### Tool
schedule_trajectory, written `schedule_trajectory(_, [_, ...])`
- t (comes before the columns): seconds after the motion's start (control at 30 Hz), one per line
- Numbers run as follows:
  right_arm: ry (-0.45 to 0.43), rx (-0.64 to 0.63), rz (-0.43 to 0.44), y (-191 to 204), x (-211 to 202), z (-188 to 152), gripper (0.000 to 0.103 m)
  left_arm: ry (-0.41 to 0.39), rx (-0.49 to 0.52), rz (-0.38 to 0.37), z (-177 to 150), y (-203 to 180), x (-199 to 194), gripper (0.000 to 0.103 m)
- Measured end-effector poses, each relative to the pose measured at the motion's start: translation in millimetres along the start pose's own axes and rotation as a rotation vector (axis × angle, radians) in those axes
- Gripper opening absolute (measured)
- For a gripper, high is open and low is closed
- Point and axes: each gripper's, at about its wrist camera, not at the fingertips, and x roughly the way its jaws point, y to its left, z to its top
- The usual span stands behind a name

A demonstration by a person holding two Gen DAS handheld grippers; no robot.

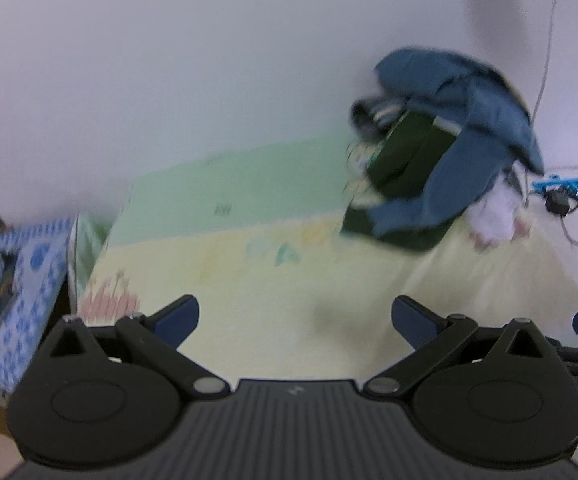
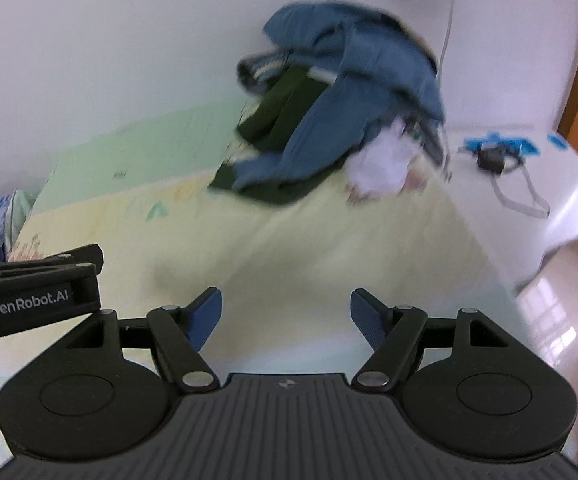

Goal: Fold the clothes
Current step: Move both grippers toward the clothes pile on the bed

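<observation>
Leftmost in the left wrist view, a blue patterned cloth [image 1: 29, 272] drapes over something beside the bed, with a dark object lying on it that is too blurred to name. Next comes the bed's sheet [image 1: 249, 272], pale yellow with a green band along the wall and faint printed shapes. Above it the left gripper [image 1: 295, 320] hangs with its blue-padded fingers spread wide and nothing between them. Farther right, against the white wall, sits the pile of clothes [image 1: 449, 140]: a blue garment [image 1: 485, 120] draped over a dark green one [image 1: 405, 152], with a white piece [image 1: 497, 208] at its right edge. Beyond the pile a black device with cables [image 1: 559, 202] lies on a white surface.

From the right wrist view, the right gripper [image 2: 286, 316] is likewise spread apart and empty over bare sheet, well short of the pile, with the left gripper's black body just beside it at the left edge.
</observation>
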Motion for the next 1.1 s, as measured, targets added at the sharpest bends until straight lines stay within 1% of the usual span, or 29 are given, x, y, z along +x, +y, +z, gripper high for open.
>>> schedule_trajectory(0.13, [-0.058,-0.017,-0.011,-27.0,-2.9,25.1,0.074,-0.021,-0.015,-0.004,27.8,-28.6,1.3,0.103])
schedule_trajectory(0.2, [-0.081,-0.022,-0.013,-39.3,-1.7,34.3,0.075,-0.002,-0.033,-0.008,36.3,-38.8,8.9,0.103])
schedule_trajectory(0.27, [-0.076,0.002,-0.001,-51.6,5.2,39.4,0.075,0.009,-0.046,-0.01,42.5,-48.8,14.9,0.103])
schedule_trajectory(0.33, [-0.07,0.036,0.013,-63.8,11.9,43.2,0.075,-0.002,-0.03,0.009,45.9,-59.1,16.6,0.103])
schedule_trajectory(0.4, [-0.084,0.03,0.006,-69.3,16.5,45.9,0.075,-0.013,-0.014,0.028,49.3,-69.5,18.3,0.103])
schedule_trajectory(0.5, [-0.085,-0.018,-0.013,-73.9,20.9,56.3,0.074,-0.018,-0.004,0.041,58.0,-80.0,21.8,0.102])
schedule_trajectory(0.7, [-0.114,-0.007,-0.005,-82.8,18.3,71.6,0.075,-0.038,-0.038,0.031,71.9,-81.0,21.0,0.103])
schedule_trajectory(0.97, [-0.121,0.013,-0.019,-76.2,21.7,74.3,0.075,-0.041,-0.04,0.022,75.5,-74.6,27.6,0.103])
schedule_trajectory(1.1, [-0.109,0.02,-0.028,-72.0,28.6,72.8,0.075,-0.027,-0.035,0.016,74.7,-72.0,37.9,0.103])
